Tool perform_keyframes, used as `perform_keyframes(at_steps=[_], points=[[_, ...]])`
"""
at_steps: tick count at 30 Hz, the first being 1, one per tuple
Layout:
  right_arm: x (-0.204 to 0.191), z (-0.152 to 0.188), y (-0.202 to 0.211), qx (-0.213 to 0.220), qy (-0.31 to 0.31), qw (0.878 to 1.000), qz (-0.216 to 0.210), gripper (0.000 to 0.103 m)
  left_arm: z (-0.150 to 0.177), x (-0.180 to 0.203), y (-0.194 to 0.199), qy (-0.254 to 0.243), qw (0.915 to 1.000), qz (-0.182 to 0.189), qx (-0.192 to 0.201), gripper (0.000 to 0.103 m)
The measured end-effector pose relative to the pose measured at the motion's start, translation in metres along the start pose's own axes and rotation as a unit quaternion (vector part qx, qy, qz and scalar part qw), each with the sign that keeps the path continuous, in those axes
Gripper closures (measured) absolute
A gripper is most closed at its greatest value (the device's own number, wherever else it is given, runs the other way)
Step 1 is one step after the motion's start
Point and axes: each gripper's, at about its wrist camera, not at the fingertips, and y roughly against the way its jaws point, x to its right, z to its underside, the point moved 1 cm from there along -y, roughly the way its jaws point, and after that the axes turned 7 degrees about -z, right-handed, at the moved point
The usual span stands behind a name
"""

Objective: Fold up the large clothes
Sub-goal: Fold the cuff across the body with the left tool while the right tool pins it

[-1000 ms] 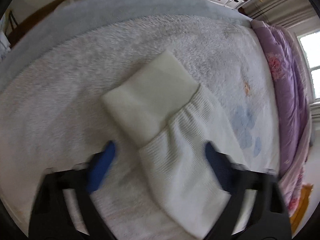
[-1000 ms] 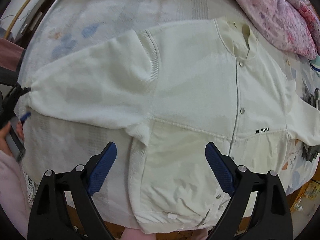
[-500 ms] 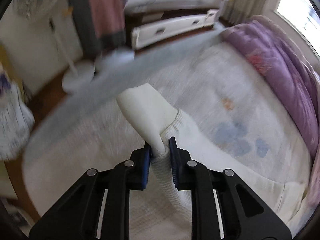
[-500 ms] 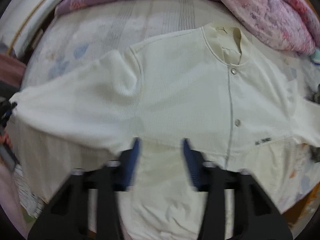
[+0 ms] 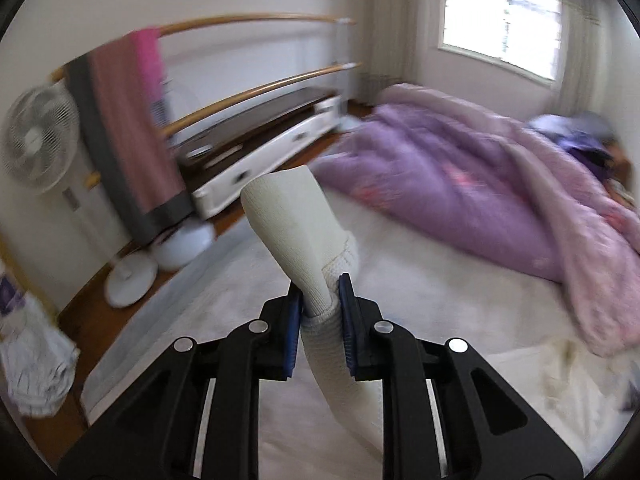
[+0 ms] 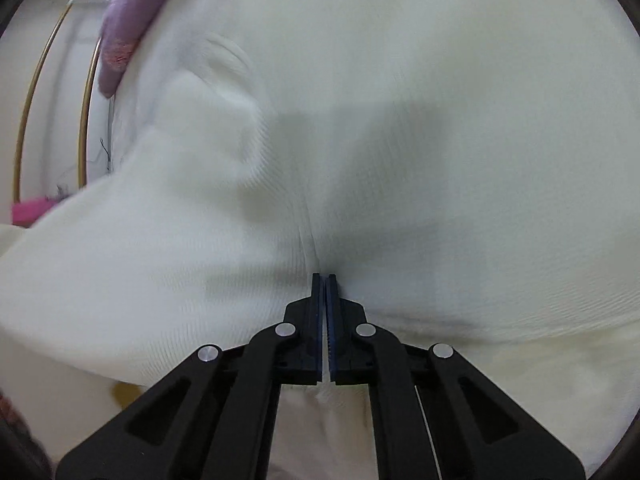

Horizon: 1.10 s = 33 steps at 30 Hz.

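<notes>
The garment is a cream white knit cardigan. In the left wrist view my left gripper (image 5: pixel 319 294) is shut on the sleeve (image 5: pixel 320 344) just below its smooth cuff (image 5: pixel 290 216), which stands up above the bed. In the right wrist view my right gripper (image 6: pixel 324 280) is shut on a pinch of the cardigan's body (image 6: pixel 400 100), which fills nearly the whole view and puckers at the fingertips. The rest of the cardigan lies at the lower right of the left wrist view (image 5: pixel 560 372).
A purple quilt (image 5: pixel 480 192) is heaped along the far side of the white fleece bed cover (image 5: pixel 420 300). Off the bed's left edge stand a white fan (image 5: pixel 36 140), a rail with a pink towel (image 5: pixel 128 120) and a low white cabinet (image 5: pixel 260 160).
Both grippers were open above the flat cardigan. The left has shut on the sleeve and lifted it. The right has dropped onto the body and shut on the cloth.
</notes>
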Motion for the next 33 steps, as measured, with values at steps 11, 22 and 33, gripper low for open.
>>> perform_keyframes(at_steps=[11, 22, 33], points=[[0.033, 0.015, -0.008, 0.009, -0.097, 0.988, -0.122, 0.103, 0.052, 0.259, 0.11, -0.157, 0.9654, 0.206, 0.032, 0.088], [0.101, 0.077, 0.025, -0.035, -0.187, 0.961, -0.202, 0.102, 0.232, 0.455, 0.115, -0.336, 0.9005, 0.272, -0.05, 0.089], [0.208, 0.172, 0.169, 0.027, -0.354, 0.918, -0.174, 0.041, 0.356, 0.501, 0.082, -0.419, 0.8425, 0.261, -0.216, 0.031]])
